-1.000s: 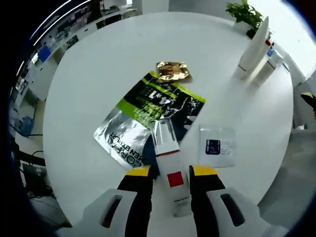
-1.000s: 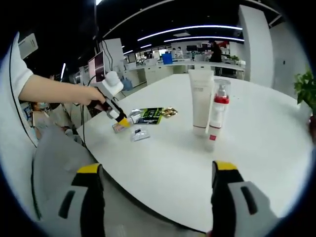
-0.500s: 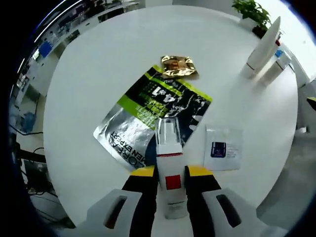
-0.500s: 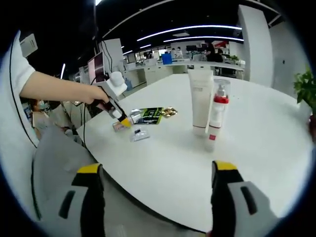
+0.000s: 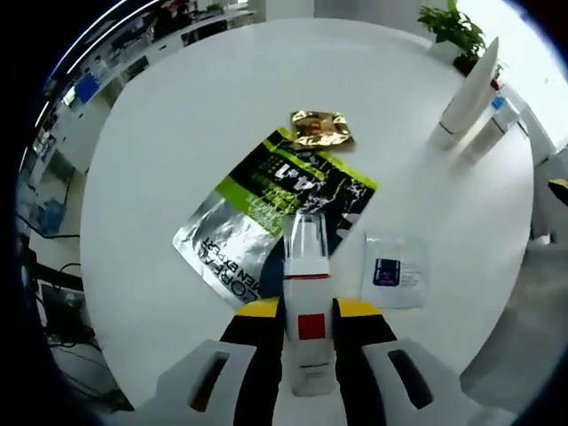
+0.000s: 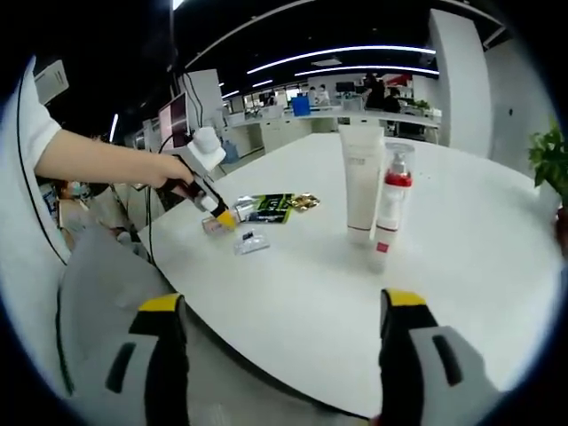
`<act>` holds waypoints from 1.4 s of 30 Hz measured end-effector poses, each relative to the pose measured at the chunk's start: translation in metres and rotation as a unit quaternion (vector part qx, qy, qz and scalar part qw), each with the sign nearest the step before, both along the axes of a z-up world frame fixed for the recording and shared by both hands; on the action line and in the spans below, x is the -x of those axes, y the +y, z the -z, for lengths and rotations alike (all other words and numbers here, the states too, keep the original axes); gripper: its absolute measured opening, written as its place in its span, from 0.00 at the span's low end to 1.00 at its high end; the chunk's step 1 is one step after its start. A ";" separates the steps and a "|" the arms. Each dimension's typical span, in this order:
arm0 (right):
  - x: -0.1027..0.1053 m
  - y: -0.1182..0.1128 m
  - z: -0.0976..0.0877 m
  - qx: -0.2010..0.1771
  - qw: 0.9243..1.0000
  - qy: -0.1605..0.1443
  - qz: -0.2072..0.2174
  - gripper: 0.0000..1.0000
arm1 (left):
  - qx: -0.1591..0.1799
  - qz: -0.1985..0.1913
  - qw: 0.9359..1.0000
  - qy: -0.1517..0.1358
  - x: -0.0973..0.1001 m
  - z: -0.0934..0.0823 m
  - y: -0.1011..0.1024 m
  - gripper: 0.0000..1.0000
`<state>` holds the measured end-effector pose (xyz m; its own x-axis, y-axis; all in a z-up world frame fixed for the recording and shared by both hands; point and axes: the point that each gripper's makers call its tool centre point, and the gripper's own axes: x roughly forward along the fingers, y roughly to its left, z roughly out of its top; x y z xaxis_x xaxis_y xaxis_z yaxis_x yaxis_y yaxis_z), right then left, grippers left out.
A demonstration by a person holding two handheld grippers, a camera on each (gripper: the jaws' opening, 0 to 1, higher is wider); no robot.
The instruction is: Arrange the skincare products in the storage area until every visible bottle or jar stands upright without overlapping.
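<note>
Yellow-tipped left gripper [image 5: 307,312]: jaws closed in against both sides of a small white bottle [image 5: 306,306] with a red square on its label and a clear cap; the bottle lies flat between them, cap pointing away over the table.
Left gripper from the right gripper view: the left gripper [image 6: 216,215] is held by a hand [image 6: 164,170] low over the near-left part of the table; the bottle in it is too small to make out there.
Right gripper [image 6: 275,312]: jaws spread wide apart, nothing between them, hanging off the table's near edge.
White round table [image 5: 177,133]: carries all the products.
Foil sachet [image 5: 266,213]: silver, green and black, lying flat just beyond the held bottle's cap; its near end is hidden behind the bottle.
Gold packet [image 5: 321,129]: flat, just beyond the sachet's far end.
Small white sample sachet [image 5: 392,272]: flat, beside the held bottle on the right.
Tall white tube [image 6: 359,182]: upright, well apart from the sachets.
Red-and-white pump bottle [image 6: 390,207]: upright, just beside the tube; whether they touch I cannot tell.
Label text: only partly readable on the foil sachet.
</note>
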<state>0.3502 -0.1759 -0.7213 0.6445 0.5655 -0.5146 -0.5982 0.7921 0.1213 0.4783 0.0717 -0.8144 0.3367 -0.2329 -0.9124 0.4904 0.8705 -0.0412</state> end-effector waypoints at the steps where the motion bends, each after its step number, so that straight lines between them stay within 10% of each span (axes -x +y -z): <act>1: 0.000 0.000 0.000 0.000 1.000 0.000 0.000 0.90 | 0.001 0.001 1.000 -0.001 0.001 -0.001 0.000 0.18; 42: 0.002 0.003 0.000 -0.004 1.000 0.003 -0.006 0.90 | 0.166 0.020 0.981 -0.103 0.059 -0.077 -0.089 0.17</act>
